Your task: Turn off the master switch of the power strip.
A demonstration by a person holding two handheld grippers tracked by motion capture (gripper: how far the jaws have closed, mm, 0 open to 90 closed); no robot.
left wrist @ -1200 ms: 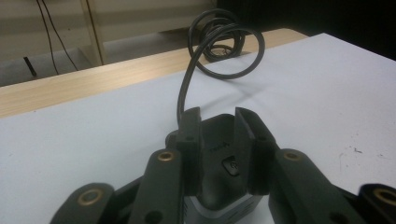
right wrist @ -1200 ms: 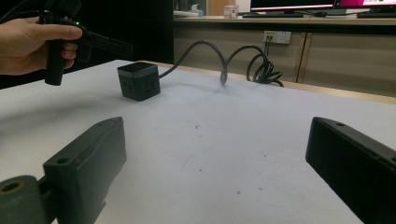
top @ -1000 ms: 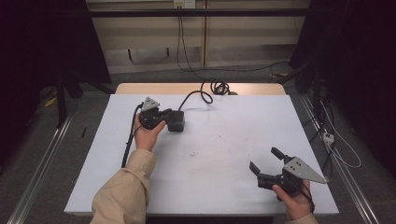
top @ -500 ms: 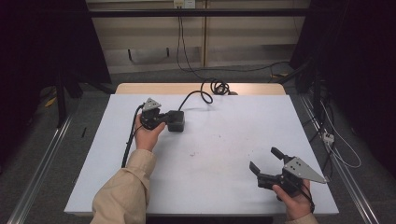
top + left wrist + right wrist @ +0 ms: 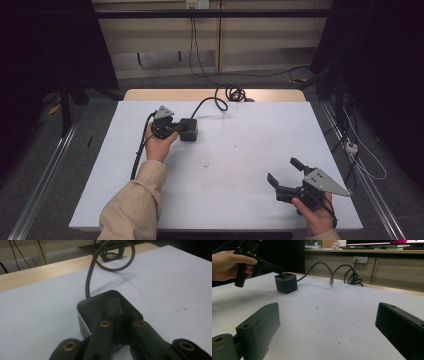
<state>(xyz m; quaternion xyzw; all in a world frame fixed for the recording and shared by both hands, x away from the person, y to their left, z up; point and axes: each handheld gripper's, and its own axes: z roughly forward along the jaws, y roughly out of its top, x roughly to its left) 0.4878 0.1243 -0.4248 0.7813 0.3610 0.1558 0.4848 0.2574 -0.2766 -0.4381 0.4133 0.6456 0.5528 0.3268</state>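
A black cube-shaped power socket (image 5: 189, 130) sits on the white table (image 5: 240, 150) at the back left. Its thick black cable (image 5: 210, 102) runs to a coil (image 5: 235, 93) at the far edge. My left gripper (image 5: 179, 127) is shut, with its closed tips resting on top of the cube (image 5: 100, 302). From my right gripper view, the cube (image 5: 285, 283) stands far off, under the left gripper (image 5: 280, 270) and the hand holding it. At the front right, my right gripper (image 5: 283, 170) is open above the table with nothing between its jaws.
A wooden strip (image 5: 200, 95) runs along the table's far edge, where the cable coil (image 5: 352, 277) lies. Behind it a wall outlet (image 5: 360, 259) sits on a low cabinet. Loose cables (image 5: 360, 160) lie on the floor to the right.
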